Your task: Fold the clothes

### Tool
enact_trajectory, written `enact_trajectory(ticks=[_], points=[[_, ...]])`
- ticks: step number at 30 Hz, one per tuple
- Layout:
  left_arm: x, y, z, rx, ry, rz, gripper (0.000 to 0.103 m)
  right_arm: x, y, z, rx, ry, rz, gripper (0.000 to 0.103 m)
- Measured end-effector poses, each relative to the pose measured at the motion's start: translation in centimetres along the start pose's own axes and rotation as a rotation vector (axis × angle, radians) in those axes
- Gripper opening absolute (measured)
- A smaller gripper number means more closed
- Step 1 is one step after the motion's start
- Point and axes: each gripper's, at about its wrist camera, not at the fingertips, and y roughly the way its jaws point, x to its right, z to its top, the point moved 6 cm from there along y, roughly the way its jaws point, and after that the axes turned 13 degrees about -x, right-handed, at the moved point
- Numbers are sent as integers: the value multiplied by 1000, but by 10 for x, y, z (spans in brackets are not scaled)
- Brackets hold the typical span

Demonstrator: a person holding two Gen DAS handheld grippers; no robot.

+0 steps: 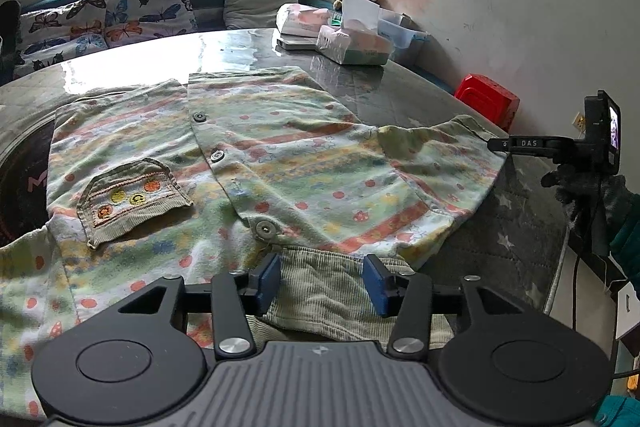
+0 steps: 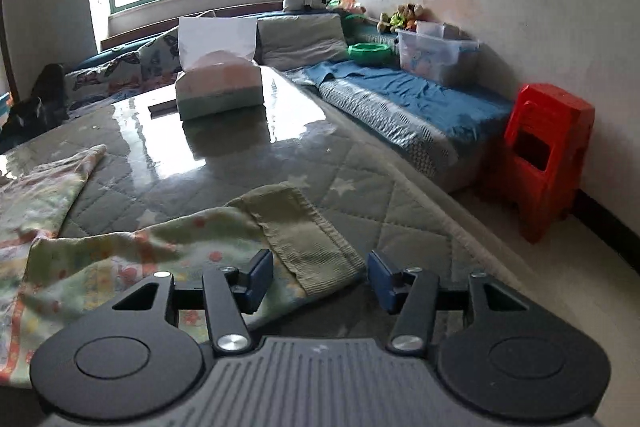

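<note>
A small striped, dotted button-up top [image 1: 256, 163] lies spread flat on the quilted, glass-covered table [image 1: 420, 87], buttons and a ribbed chest pocket [image 1: 132, 199] facing up. My left gripper [image 1: 322, 279] is open, its blue pads either side of the ribbed green collar [image 1: 320, 283]. My right gripper [image 2: 318, 279] is open over the ribbed cuff [image 2: 304, 231] of the right sleeve, which lies near the table's right edge. The right gripper also shows in the left wrist view [image 1: 496, 145], at the sleeve end.
Tissue packs [image 1: 352, 43] and a flat white box stand at the far end of the table. A red plastic stool [image 2: 548, 155] stands by the right wall. A cushioned bench [image 2: 400, 107] with pillows, toys and a clear bin runs behind and beside the table.
</note>
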Motion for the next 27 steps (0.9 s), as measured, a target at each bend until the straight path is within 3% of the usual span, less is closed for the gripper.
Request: enact_trajectory(ticks=[3,5,8,11,16,27], points=[[-1,-2,0,5,-2,15,57,-2,0,0,0,-2,0,51],[-4,-3,1,9,-12,18,57,-3,-2,0,0,1,10,34],[-6,-6,1,18,-20,28,61,-2,-6,1,0,35,47,18],[-7,-9,1,27,-22,34,65,-6,-16,3,24,43,68,12],[-12,-14,2,44,-36,46,68,-29,-47,12,90,-5,128,9],[-34,-32,0,97,-105,74,72,-150,-117,38,194,-271,379,8]])
